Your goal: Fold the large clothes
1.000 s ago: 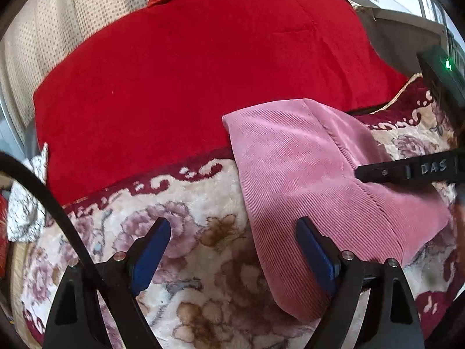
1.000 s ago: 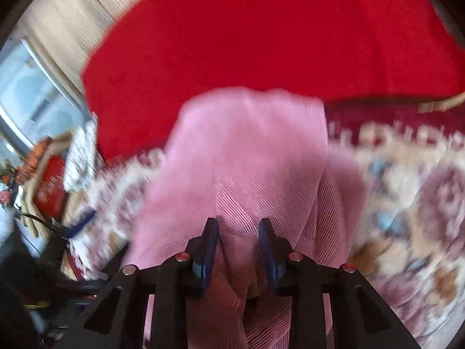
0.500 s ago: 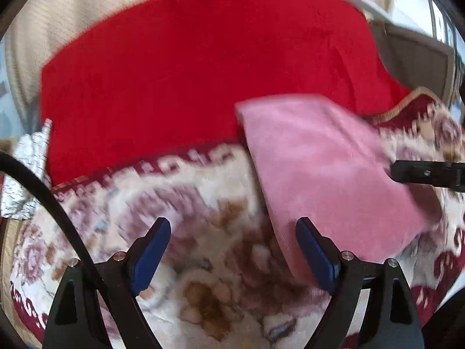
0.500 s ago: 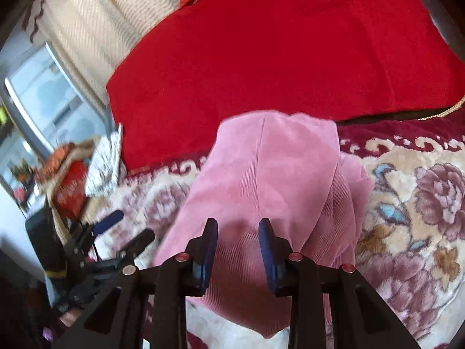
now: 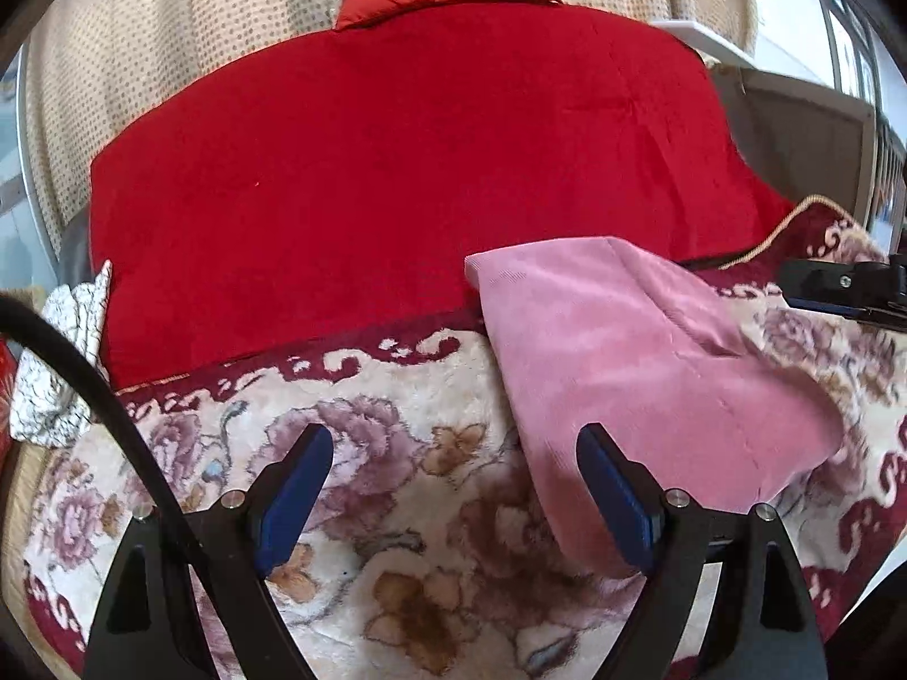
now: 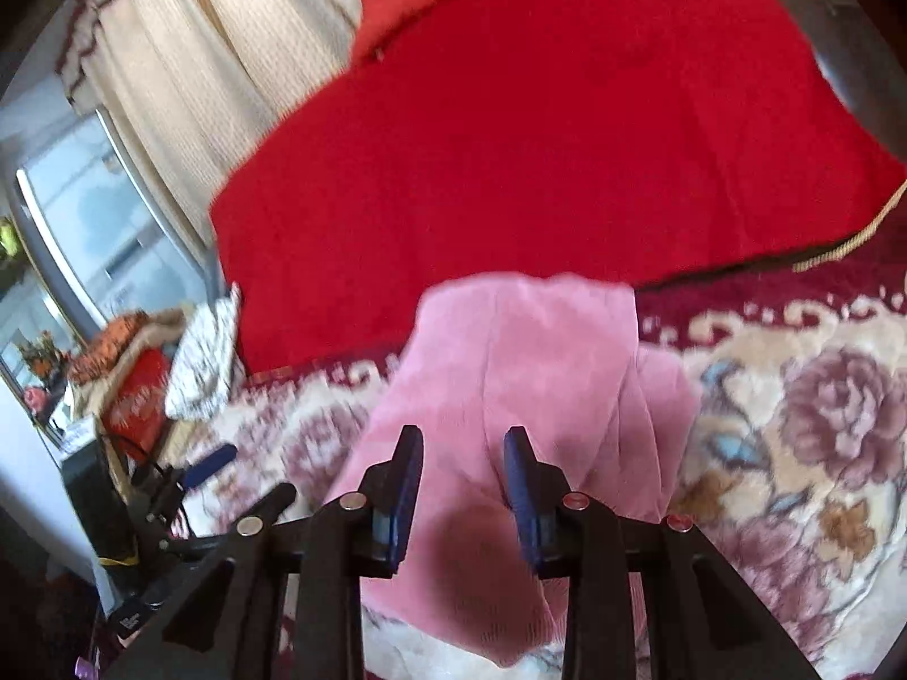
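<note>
A folded pink corduroy garment lies on a floral blanket, its far edge against a red blanket. My left gripper hovers wide open over the floral blanket, its right finger above the garment's left edge, nothing between the pads. My right gripper hangs above the garment's near part with a narrow gap between its blue pads. No cloth is pinched there, and its shadow falls on the fabric below. In the left wrist view the right gripper shows at the far right edge, clear of the garment.
A crumpled white patterned cloth lies off the bed's left side, beside a red box and clutter. A black cable crosses the left wrist view. A dotted beige curtain hangs behind the red blanket.
My right gripper has risen and drawn back off the pink garment, which earlier bunched between its pads and now lies flat. The left gripper has shifted a little and stayed wide open.
</note>
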A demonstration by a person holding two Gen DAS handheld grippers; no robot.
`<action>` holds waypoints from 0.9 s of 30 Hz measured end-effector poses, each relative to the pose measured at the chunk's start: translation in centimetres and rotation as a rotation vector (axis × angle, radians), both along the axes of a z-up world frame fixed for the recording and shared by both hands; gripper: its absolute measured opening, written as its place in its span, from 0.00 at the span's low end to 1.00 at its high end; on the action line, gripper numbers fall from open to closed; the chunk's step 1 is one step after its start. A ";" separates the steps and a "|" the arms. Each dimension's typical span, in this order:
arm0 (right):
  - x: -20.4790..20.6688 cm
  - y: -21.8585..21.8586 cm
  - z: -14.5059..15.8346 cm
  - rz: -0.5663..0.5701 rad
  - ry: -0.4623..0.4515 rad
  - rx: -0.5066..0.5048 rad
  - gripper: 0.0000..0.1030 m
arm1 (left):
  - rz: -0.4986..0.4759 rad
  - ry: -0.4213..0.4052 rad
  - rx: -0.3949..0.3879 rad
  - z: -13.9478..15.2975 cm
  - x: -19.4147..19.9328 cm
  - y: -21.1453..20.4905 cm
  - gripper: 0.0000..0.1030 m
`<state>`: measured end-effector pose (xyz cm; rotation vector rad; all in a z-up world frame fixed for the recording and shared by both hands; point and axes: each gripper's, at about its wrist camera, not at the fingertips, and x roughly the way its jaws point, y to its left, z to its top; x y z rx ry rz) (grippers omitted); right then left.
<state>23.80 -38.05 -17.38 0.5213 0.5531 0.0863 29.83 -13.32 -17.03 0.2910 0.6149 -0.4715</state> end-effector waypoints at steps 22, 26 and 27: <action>2.2 -1.3 -3.6 -0.016 0.174 0.071 0.33 | -0.036 0.087 0.030 -2.0 0.8 -3.0 0.86; 3.1 -1.6 -5.8 0.021 0.259 0.111 0.35 | -0.021 0.092 0.022 -2.0 0.9 -3.1 0.86; 3.0 -1.7 -5.5 0.022 0.254 0.108 0.35 | -0.018 0.090 0.019 -2.0 0.8 -3.0 0.86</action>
